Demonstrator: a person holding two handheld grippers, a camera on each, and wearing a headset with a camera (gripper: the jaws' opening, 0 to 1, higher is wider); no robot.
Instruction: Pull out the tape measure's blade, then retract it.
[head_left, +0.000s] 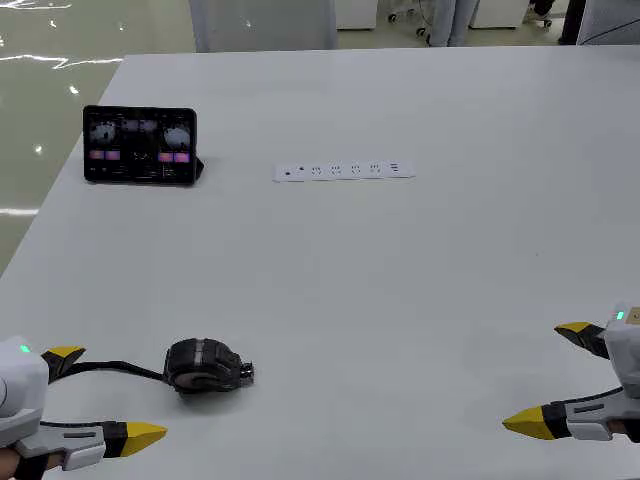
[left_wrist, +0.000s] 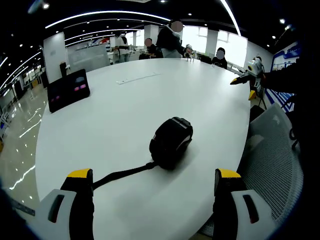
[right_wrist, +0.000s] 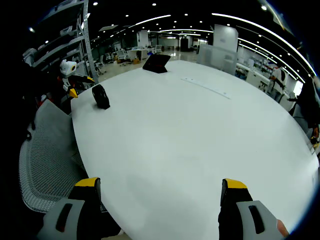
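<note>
— White worktop (head_left: 400, 280) in an open hall, mostly bare, with a tablet (head_left: 140, 145) on its stand and a power strip (head_left: 343, 170) toward the far side. Where is the tape measure?

— Near the front edge. The black tape measure (head_left: 205, 366) has its blade in, and its wrist strap (head_left: 115, 370) trails toward the left gripper (head_left: 108, 392). That gripper is spread wide and grasps nothing, with the case just ahead of its jaws. The right gripper (head_left: 546, 375) is well apart, also spread and empty.

— What could go wrong?

— I judge the strap to be the trap. If the jaws close on it instead of the case, the case would drag once the blade is pulled. The case looks rounded, so a shallow pinch may let it twist out. A blade let go freely could whip back.

— How do the views differ?

— From the head view comes a small tip on the case, likely the blade's hook, facing the right gripper. The left gripper view adds the case centred between the jaws, people at the far end and a mesh chair (left_wrist: 272, 150). In the right gripper view the case seems to stand on its edge.
</note>
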